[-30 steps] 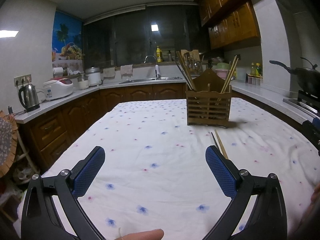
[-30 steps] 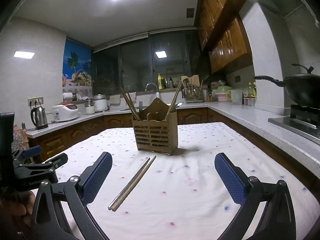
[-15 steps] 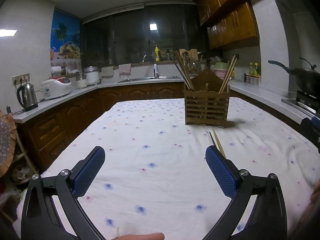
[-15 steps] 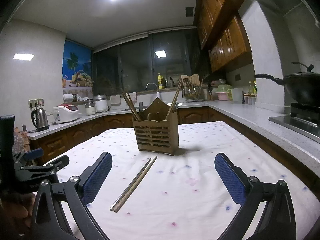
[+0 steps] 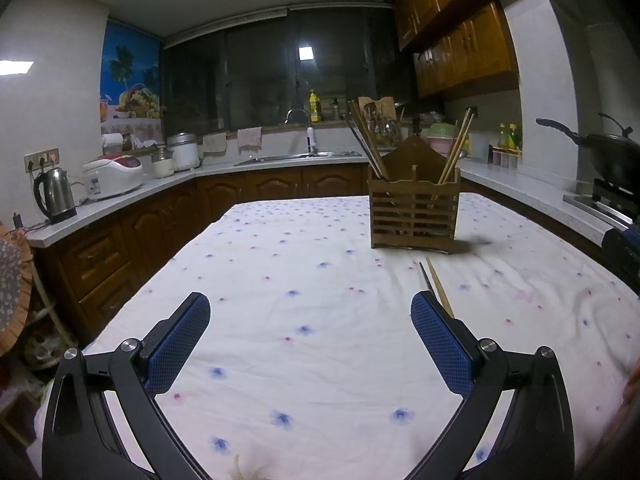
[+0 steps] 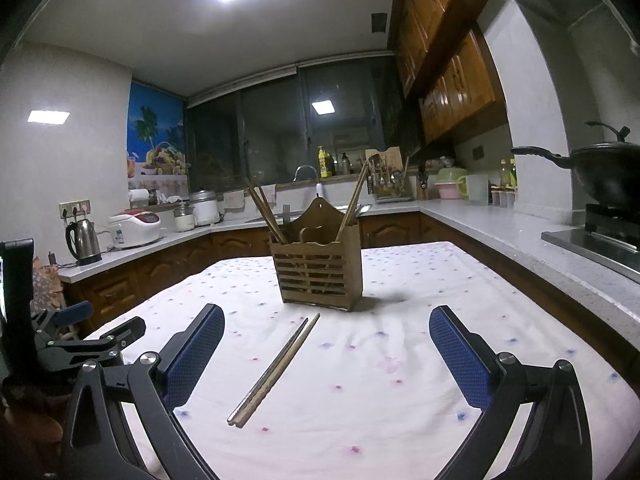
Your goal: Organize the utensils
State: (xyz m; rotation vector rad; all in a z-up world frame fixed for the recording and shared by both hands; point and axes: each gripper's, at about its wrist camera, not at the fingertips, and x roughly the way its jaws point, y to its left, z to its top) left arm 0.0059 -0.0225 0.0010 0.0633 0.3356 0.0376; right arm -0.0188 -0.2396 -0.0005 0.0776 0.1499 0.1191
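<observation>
Both grippers hang wide apart over the flowered tablecloth (image 6: pixel 420 344), holding nothing: the left gripper (image 5: pixel 310 340) and the right gripper (image 6: pixel 326 348). A pair of chopsticks (image 6: pixel 276 370) lies flat at the right gripper's 12 o'clock, just before the wooden holder (image 6: pixel 318 270), which stands upright with more chopsticks inside.

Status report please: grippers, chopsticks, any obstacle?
Left gripper open, empty. Right gripper open, empty. Chopsticks flat on cloth before holder. Nothing in the way.
</observation>
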